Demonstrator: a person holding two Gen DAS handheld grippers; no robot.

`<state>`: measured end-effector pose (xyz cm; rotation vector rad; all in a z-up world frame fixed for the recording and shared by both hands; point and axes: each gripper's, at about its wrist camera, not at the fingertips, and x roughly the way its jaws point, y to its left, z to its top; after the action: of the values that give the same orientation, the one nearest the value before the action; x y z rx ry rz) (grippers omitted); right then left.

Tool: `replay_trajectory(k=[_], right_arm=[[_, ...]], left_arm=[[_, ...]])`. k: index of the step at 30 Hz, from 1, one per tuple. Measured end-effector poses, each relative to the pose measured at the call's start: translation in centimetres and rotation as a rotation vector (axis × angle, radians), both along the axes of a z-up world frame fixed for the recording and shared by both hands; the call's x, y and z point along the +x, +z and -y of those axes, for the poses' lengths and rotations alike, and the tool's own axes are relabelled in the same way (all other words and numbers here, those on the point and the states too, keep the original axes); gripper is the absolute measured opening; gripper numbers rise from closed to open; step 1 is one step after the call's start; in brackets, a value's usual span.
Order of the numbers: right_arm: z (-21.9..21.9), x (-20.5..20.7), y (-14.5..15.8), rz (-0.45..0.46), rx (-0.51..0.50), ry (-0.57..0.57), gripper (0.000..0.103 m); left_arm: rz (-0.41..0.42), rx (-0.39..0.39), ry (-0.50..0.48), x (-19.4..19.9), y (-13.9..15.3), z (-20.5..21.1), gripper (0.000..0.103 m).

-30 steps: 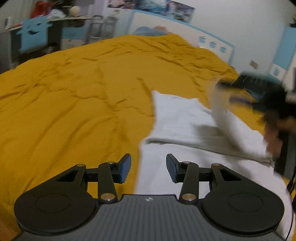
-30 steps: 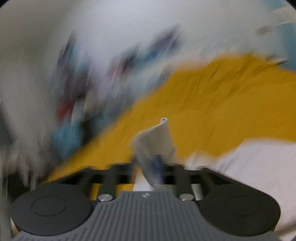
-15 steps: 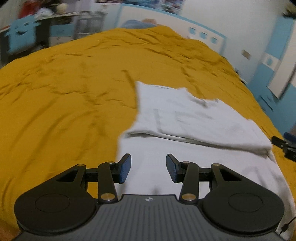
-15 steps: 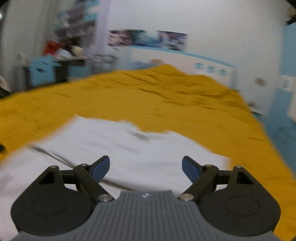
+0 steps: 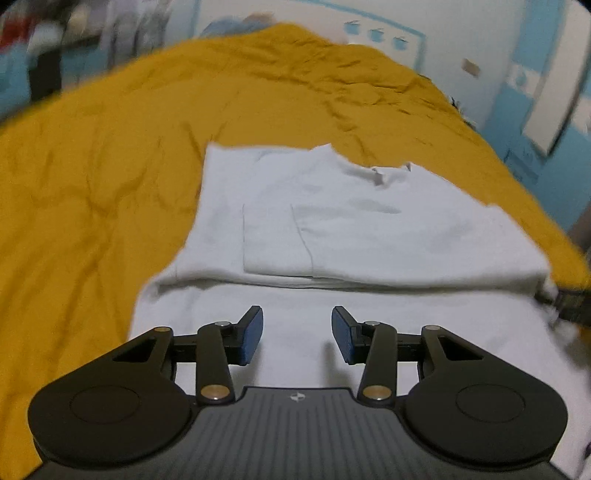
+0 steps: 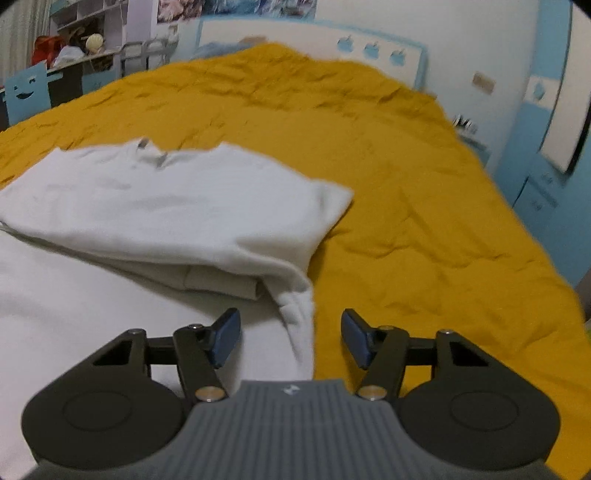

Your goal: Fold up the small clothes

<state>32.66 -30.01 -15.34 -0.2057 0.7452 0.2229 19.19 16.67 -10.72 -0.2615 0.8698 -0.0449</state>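
left gripper (image 5: 297, 334) had its jaws apart with nothing between them, hovering over the near, flat layer of the white shirt (image 5: 354, 221). left of the jaws was the wrinkled yellow bedspread (image 5: 92, 184); the shirt's left edge ran just outside the left blue pad. straight ahead of the jaws the top layer was folded back across the body, fold line running crosswise just beyond the fingertips, collar notch at the far edge. at the far right of the left wrist view a dark object touched the fold's right end, too blurred to identify. right gripper (image 6: 290, 339) was also spread wide and empty. in its view the shirt (image 6: 166, 206) sat ahead and left of the jaws, the folded layer's corner and a ribbed cuff edge dropping into the gap between the pads, nearer the left one. right pad was over bare bedspread (image 6: 424, 221). beyond the jaws, the white headboard (image 6: 288, 33) with blue apple shapes.
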Motion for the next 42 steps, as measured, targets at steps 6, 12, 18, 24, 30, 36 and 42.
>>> replay_trajectory(k=[6,12,18,24,30,36,42], right_arm=[[0.3,-0.2,-1.1,0.009,0.077,-0.005,0.035],[1.1,0.4,-1.4,-0.001,0.167,-0.007,0.03],[0.9,0.4,-1.6,-0.003,0.166,-0.005,0.031],[1.3,0.8,-1.8,0.007,0.231,-0.003,0.029],[0.2,0.5,-1.1,0.093,0.152,-0.021,0.008],[-1.2,-1.4,0.5,0.208,0.081,0.032,0.004],[-3.9,-3.2,-1.5,0.142,-0.244,0.18,0.003]], left_arm=[[0.034,-0.199,0.032,2.6,0.4,-5.4,0.058],[-0.147,-0.277,-0.099,9.7,-3.1,-7.3,0.069],[-0.206,-0.431,-0.109,13.1,-5.7,-8.3,0.073],[-0.23,-0.355,-0.078,14.5,-6.2,-8.2,0.016],[-0.206,-0.29,-0.088,14.9,-3.9,-7.8,0.003],[-0.159,-0.144,-0.044,16.5,-1.0,-7.5,0.003],[-0.223,-0.108,-0.008,18.0,-1.9,-8.8,0.003]])
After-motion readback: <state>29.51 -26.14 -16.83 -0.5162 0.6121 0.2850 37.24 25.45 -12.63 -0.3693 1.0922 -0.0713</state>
